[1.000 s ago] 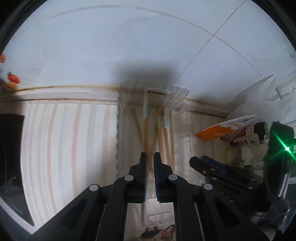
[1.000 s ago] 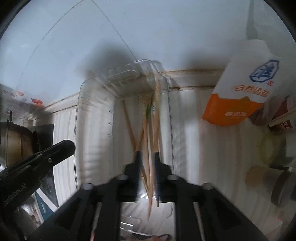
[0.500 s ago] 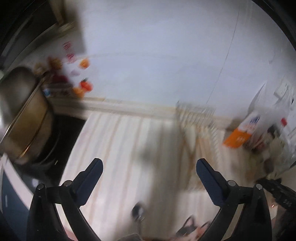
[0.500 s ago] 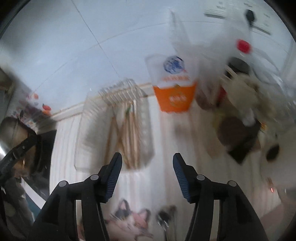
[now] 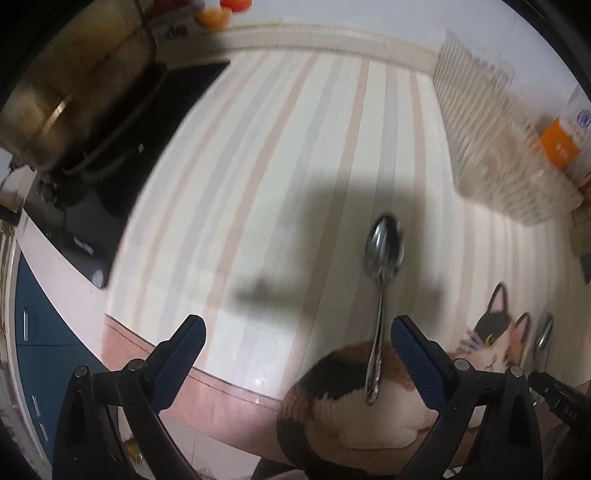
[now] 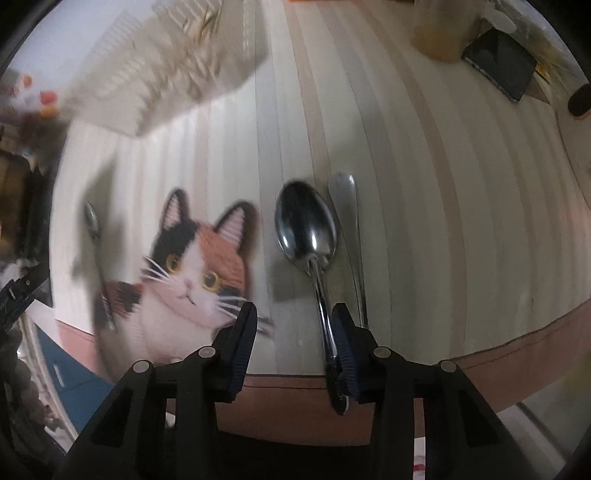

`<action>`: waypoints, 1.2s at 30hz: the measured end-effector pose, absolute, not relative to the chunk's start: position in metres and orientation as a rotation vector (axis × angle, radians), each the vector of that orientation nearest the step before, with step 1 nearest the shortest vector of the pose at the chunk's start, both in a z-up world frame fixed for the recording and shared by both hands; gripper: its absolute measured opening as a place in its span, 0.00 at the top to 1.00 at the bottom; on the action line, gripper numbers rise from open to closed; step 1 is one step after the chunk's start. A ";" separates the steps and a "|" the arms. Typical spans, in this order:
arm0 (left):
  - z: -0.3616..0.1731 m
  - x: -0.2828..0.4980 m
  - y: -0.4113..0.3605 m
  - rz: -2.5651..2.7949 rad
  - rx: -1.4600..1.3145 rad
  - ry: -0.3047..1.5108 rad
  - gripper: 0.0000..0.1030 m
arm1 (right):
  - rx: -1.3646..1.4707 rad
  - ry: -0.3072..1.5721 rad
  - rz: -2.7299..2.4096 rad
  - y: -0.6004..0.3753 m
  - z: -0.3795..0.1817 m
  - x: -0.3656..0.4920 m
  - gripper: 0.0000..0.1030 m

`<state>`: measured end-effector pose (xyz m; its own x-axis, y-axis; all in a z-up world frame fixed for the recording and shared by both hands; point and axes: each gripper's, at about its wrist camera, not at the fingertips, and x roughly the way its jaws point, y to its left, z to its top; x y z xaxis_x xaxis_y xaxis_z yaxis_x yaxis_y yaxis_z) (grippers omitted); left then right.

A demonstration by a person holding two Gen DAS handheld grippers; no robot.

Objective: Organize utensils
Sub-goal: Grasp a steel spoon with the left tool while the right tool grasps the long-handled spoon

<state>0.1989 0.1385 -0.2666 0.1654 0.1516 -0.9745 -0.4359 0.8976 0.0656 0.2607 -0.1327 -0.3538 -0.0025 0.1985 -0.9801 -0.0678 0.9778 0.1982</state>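
Note:
A metal spoon (image 5: 382, 258) lies on the striped mat, bowl away from me, its handle just inside the right finger of my left gripper (image 5: 295, 332), which is wide open above it. In the right wrist view a larger spoon (image 6: 308, 229) lies with its handle between the fingers of my open right gripper (image 6: 293, 325), close to the right finger. A second utensil (image 6: 347, 206) lies right beside it. The small spoon (image 6: 96, 243) lies left of the cat picture. The clear plastic bin (image 5: 491, 140) holding chopsticks stands at the back; it also shows in the right wrist view (image 6: 177, 62).
A metal pot (image 5: 62, 81) sits on a black cooktop (image 5: 110, 184) at the left. An orange and white carton (image 5: 565, 144) stands behind the bin. A cat picture (image 6: 192, 266) is on the mat. A jar (image 6: 443, 33) and dark phone (image 6: 498, 62) lie at back right.
Both grippers have opened and pulled back from the bin toward the table's front edge. They now hang low over the spoons.

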 end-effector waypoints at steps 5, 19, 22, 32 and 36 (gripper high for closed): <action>-0.279 0.202 0.130 0.404 -0.250 1.367 0.01 | 0.018 1.545 0.198 -0.124 -0.360 0.256 0.90; -0.288 0.217 0.131 0.368 -0.255 1.376 0.01 | 0.245 1.427 0.296 -0.123 -0.319 0.274 1.00; -0.292 0.222 0.132 0.351 -0.263 1.376 0.01 | 0.265 1.449 0.290 -0.133 -0.322 0.276 1.00; -0.309 0.273 0.124 0.245 -0.273 1.362 0.01 | 0.266 1.441 0.193 -0.152 -0.333 0.281 0.77; -0.326 0.292 0.117 0.226 -0.225 1.391 0.39 | 0.273 1.404 0.136 -0.170 -0.324 0.279 0.71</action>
<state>0.2920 0.1166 -0.3258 0.1646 0.0247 -0.9860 -0.2881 0.9573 -0.0241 0.2788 -0.1697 -0.3237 0.1646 0.2552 -0.9528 0.0670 0.9608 0.2690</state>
